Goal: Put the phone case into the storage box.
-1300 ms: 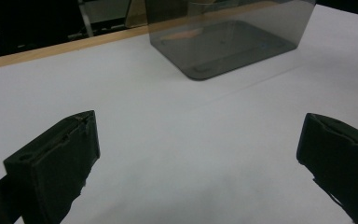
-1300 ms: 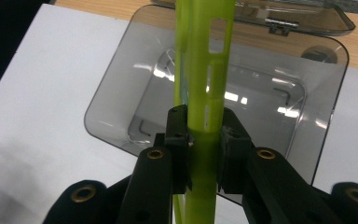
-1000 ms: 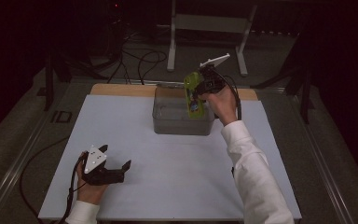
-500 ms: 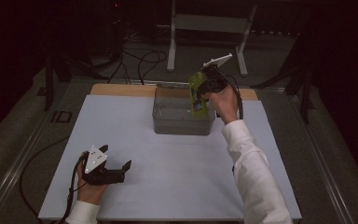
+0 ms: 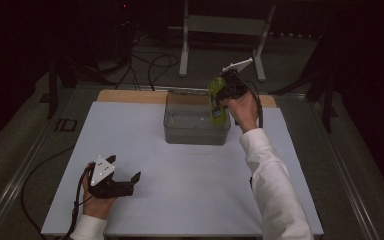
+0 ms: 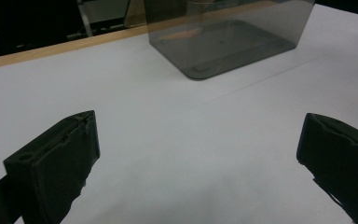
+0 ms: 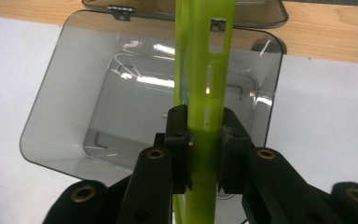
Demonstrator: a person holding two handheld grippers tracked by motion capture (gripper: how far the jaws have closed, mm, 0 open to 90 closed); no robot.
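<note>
**Green strip held over the clear box**

Nearest the person, the left gripper [image 5: 130,181] rests low on the white table [image 5: 190,200], close to its front left corner, held in the left hand [image 5: 97,202]. Its jaws stand wide apart with nothing between them; the left gripper view looks across bare white surface between the two black jaws [image 6: 196,154] toward the box beyond.

Farther out, near the middle of the table's far edge, sits a clear grey plastic box [image 5: 196,131], open on top. In the right gripper view its rounded rim [image 7: 51,88] and see-through floor lie directly below.

Above the box's right side, the right hand [image 5: 242,107] holds the right gripper [image 7: 204,140], jaws clamped on a flat yellow-green plastic strip [image 7: 205,60] with narrow slots cut along it. In the high view the strip [image 5: 216,100] hangs over the box's right end, its lower part reaching inside the rim. Whether it touches the floor cannot be told.

Behind the box, a wooden board [image 5: 130,96] edges the table.
</note>
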